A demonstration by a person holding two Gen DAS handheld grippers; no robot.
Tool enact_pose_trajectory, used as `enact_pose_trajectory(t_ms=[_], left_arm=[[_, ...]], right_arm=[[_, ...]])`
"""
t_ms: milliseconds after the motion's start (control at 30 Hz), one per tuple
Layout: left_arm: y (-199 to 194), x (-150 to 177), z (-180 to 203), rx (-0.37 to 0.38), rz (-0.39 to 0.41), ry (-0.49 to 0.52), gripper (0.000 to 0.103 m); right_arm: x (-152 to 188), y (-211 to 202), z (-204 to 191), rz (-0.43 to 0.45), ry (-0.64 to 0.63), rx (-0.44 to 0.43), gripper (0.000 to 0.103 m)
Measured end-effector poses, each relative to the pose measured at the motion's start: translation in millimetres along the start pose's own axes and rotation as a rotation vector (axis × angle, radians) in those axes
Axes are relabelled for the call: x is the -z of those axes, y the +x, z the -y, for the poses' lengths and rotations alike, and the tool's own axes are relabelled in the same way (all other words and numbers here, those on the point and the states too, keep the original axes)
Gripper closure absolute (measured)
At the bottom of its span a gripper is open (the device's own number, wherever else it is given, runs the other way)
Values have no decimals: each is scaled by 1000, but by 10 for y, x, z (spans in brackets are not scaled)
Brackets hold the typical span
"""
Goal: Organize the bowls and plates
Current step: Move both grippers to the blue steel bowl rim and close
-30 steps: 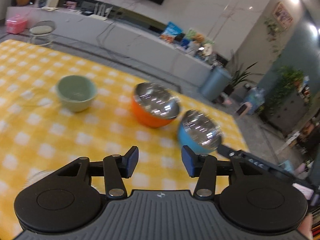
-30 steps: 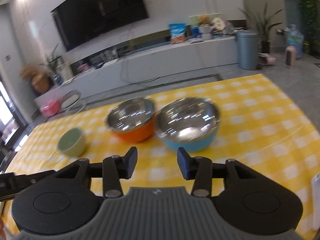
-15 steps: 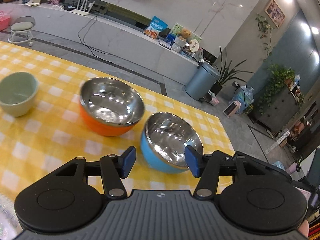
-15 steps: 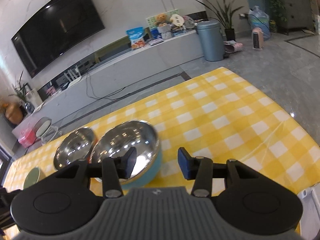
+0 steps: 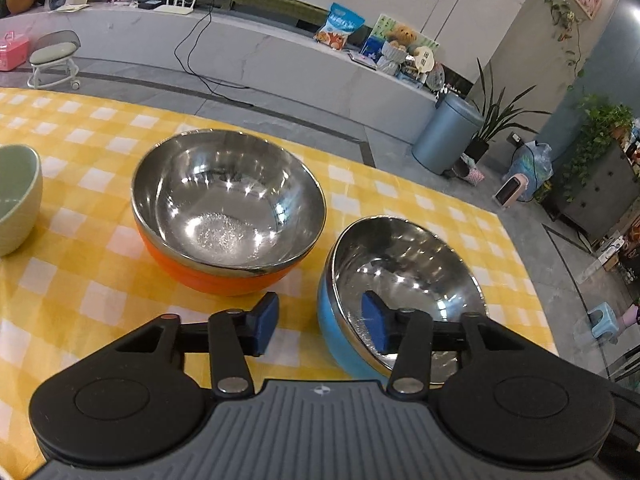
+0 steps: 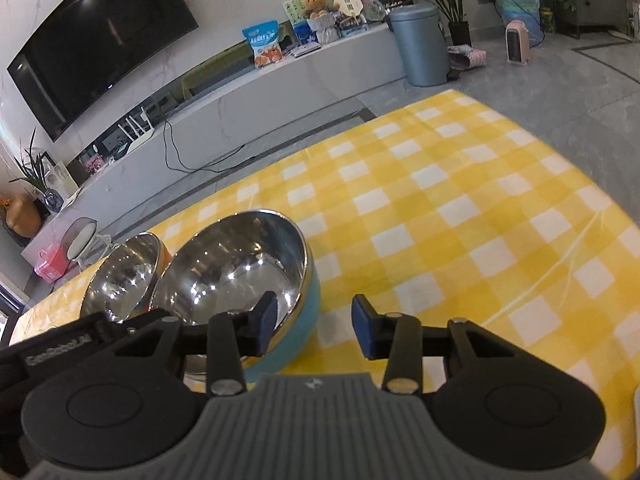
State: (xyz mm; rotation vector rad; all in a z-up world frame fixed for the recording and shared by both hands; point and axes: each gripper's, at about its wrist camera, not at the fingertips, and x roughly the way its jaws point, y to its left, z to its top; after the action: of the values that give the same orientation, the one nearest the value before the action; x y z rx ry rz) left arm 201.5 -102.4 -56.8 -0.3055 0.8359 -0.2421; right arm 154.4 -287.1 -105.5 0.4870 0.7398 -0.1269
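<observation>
The left gripper (image 5: pixel 320 326) angles downward, its jaws closing with a bowl's wall between the blue pads, not yet pressing. The right gripper (image 6: pixel 316 328) also tilts downward, jaws closing astride the same bowl's opposite wall.

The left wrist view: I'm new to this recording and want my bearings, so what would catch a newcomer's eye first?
Two shiny steel-lined bowls on the yellow checked tablecloth: the orange bowl in the middle and the blue bowl beside it to the right. The left hand-held gripper straddles the blue bowl's near rim, jaws closing, not yet gripping. A green bowl sits at the left edge.
</observation>
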Motion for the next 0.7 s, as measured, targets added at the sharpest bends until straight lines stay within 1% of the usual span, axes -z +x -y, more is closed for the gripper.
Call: enact_pose_trajectory(t_ms=[133,167,200,233,367,467,600,700], left_arm=[[65,-9,28,0,-16,12,65],[75,-13,46,6,-16,22,73],[73,-12,66,15,-16,37,76],[67,-12,92,21,-18,54,82],[44,-4,181,-5,-25,83,86],[-6,7,179,-14,-34,73,87],[-145,18,164,-28,-42,66,88],[-306,56,178,-55,-58,71,88]], right_arm=[[5,49,-15,-16,9,-30,74],[9,52,-21,-18,7,-38,76],[11,50,-33,-19,3,-41,78],[9,47,-46,-19,-3,-37,79],[15,25,-89,-24,-21,-11,81],[10,-17,-105,-27,-26,-1,85],[8,-124,-112,-43,-30,-15,87],[39,-260,-105,-64,-22,-49,87]])
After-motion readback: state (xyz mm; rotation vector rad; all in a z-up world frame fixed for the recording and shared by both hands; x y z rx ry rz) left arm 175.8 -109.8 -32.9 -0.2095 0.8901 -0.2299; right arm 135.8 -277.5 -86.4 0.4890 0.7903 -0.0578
